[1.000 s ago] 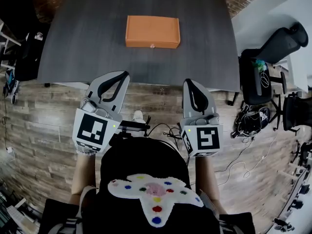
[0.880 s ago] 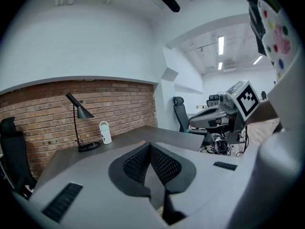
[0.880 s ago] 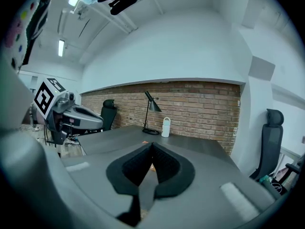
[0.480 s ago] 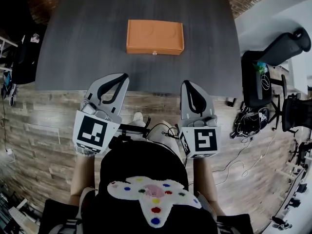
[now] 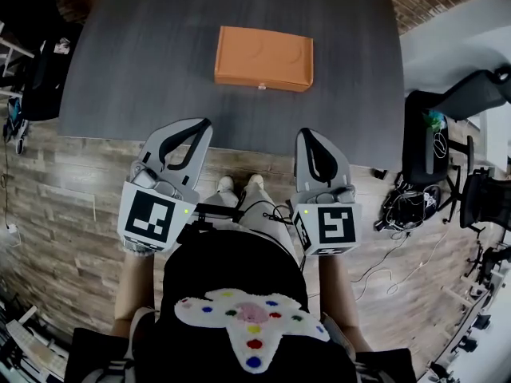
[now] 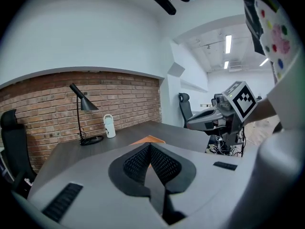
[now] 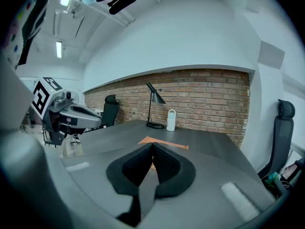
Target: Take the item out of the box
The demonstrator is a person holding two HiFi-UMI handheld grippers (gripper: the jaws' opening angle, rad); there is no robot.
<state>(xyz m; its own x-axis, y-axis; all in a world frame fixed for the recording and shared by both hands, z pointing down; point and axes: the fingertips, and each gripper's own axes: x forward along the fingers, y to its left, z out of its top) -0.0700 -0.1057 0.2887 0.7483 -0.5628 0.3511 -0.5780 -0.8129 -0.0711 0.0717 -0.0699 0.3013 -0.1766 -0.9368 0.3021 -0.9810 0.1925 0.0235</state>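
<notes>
A flat orange box (image 5: 263, 57) lies closed on the dark grey table (image 5: 144, 70), towards its far half, with a small clasp on its near side. Both grippers hang side by side over the wooden floor, short of the table's near edge. My left gripper (image 5: 198, 124) is shut and holds nothing. My right gripper (image 5: 307, 135) is shut and holds nothing too. In the left gripper view only a sliver of the box (image 6: 148, 140) shows past the closed jaws. The right gripper view has the box (image 7: 164, 143) straight ahead on the table, beyond the jaw tips.
A black desk lamp (image 7: 153, 107) and a white bottle (image 7: 171, 119) stand at the table's far end by the brick wall. Black office chairs (image 5: 459, 94) and cables (image 5: 407, 206) crowd the floor to the right. A person's feet (image 5: 239, 185) stand at the table's near edge.
The head view has shifted, so the box and table sit slightly further right and lower in the picture. Both grippers have kept their places and stay shut.
</notes>
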